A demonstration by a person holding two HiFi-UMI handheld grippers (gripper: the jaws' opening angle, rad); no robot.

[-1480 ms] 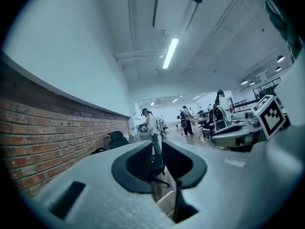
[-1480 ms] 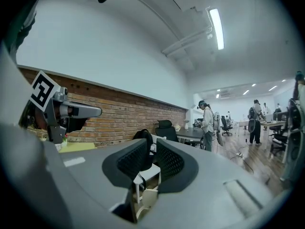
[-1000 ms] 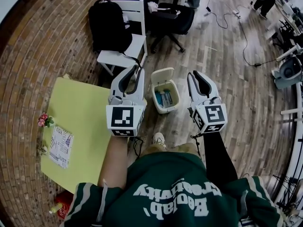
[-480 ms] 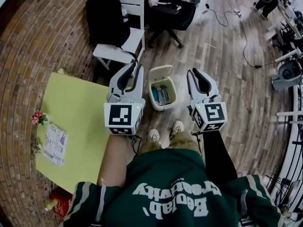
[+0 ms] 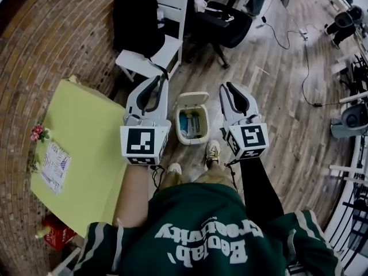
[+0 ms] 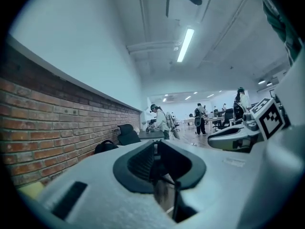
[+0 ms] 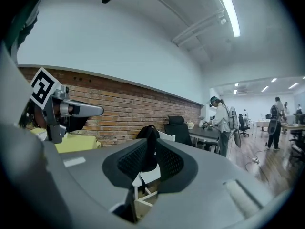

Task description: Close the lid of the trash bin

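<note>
1. The left gripper [image 5: 159,83] has its fingers [image 6: 141,164] a narrow slit apart, with nothing between them; only floor shows through.
2. The right gripper [image 5: 226,88] has its fingers [image 7: 131,160] partly apart and empty as well. Through the gap show a black backpack [image 5: 135,19] and the white chair [image 5: 167,45] that it sits on.
3. Both grippers are held out roughly level and point away from the person, marker cubes nearest the body. The left forearm is bare and the right is in a black sleeve.
4. In the head view the trash bin [image 5: 178,125] lies between the two grippers, and neither touches it. It stands on the wooden floor [image 5: 270,119], just ahead of the person's shoes [image 5: 213,150].
5. The bin is small, cream and rectangular. Its lid [image 5: 192,98] is open, tipped back at the far edge, and blue items [image 5: 190,122] lie inside.
</note>
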